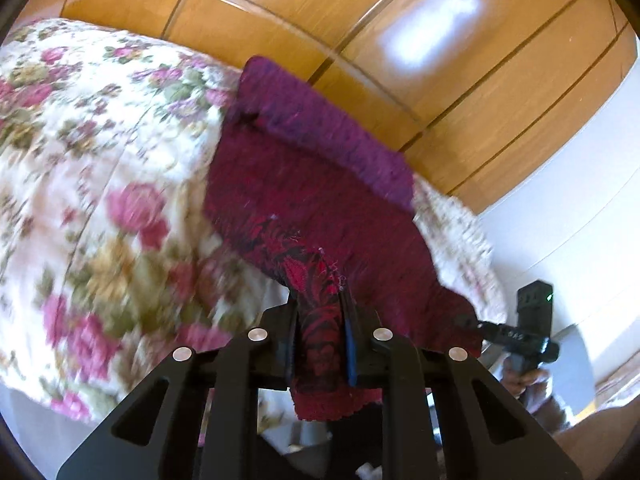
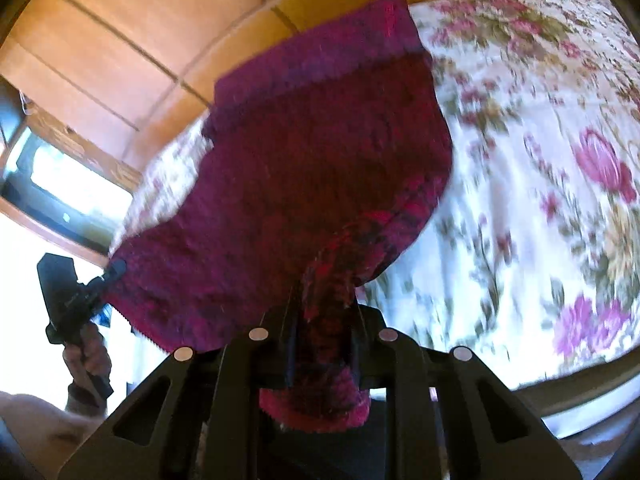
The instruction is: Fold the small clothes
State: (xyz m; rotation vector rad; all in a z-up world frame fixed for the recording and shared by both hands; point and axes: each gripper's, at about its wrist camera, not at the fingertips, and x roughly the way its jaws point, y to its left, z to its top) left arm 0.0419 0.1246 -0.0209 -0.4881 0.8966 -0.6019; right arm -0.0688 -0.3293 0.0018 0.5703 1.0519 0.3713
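Observation:
A small dark red knitted garment (image 1: 320, 200) with a purple band at its far edge hangs stretched between both grippers above a floral bed cover. My left gripper (image 1: 320, 308) is shut on one bunched corner of it. My right gripper (image 2: 324, 300) is shut on the other corner; the garment (image 2: 312, 168) spreads out ahead of it. The right gripper also shows in the left wrist view (image 1: 484, 326), at the garment's right tip. The left gripper shows in the right wrist view (image 2: 110, 274), at the left tip.
A bed with a white cover printed with pink flowers (image 1: 100, 180) lies below the garment, and also shows in the right wrist view (image 2: 540, 160). Wooden wardrobe panels (image 1: 400, 40) stand behind the bed. A white wall (image 1: 580, 200) is at the right.

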